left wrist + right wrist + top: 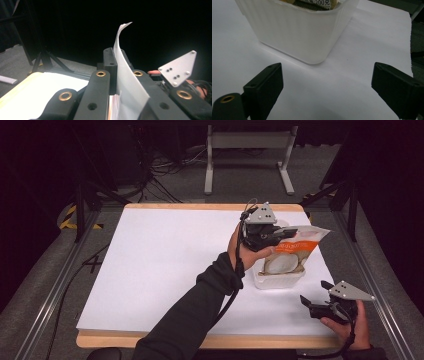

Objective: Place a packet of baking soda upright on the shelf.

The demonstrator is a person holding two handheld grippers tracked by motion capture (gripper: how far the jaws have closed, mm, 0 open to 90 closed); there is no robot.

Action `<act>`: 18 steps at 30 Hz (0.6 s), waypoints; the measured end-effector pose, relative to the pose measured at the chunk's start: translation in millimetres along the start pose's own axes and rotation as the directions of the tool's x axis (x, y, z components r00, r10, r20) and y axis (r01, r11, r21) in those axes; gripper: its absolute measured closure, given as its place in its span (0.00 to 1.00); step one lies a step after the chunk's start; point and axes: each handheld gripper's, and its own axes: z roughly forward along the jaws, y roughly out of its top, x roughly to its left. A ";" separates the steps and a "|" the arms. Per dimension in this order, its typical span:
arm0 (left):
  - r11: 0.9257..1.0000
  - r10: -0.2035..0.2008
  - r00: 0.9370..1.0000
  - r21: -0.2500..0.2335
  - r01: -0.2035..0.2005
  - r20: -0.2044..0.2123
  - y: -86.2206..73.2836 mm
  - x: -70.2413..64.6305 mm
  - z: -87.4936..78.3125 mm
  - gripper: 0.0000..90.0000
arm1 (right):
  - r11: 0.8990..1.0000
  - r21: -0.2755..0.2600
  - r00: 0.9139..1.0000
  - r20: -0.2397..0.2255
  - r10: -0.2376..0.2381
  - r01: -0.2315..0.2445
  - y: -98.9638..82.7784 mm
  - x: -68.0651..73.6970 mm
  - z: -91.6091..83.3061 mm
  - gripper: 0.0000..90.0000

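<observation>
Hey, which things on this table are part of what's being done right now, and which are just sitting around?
In the job:
- snack packet, clamped in the left gripper
- white plastic tub under it
- right gripper, open, near the tub

Just around:
- white table
- metal stand behind the table
- floor cables

White-topped table, white plastic tub on it
</observation>
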 end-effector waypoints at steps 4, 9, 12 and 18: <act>1.000 -0.015 1.000 0.002 0.015 0.002 -11.7 2.0 4.3 1.00 | 1.000 0.001 1.000 -0.004 -0.001 0.001 0.0 0.9 -0.1 0.12; 0.998 -0.068 0.997 -0.013 0.069 0.026 -32.0 6.7 10.0 1.00 | 1.000 0.009 1.000 -0.004 -0.009 0.009 -0.3 2.2 1.1 0.12; 0.997 -0.076 0.996 -0.004 0.076 0.039 -43.3 6.2 13.4 1.00 | 1.000 0.008 1.000 -0.008 -0.005 0.005 -0.8 1.7 1.6 0.12; 0.996 -0.081 0.996 0.046 0.079 0.044 -61.1 6.2 16.3 1.00 | 1.000 0.012 1.000 -0.013 -0.015 0.016 -0.5 3.2 2.0 0.12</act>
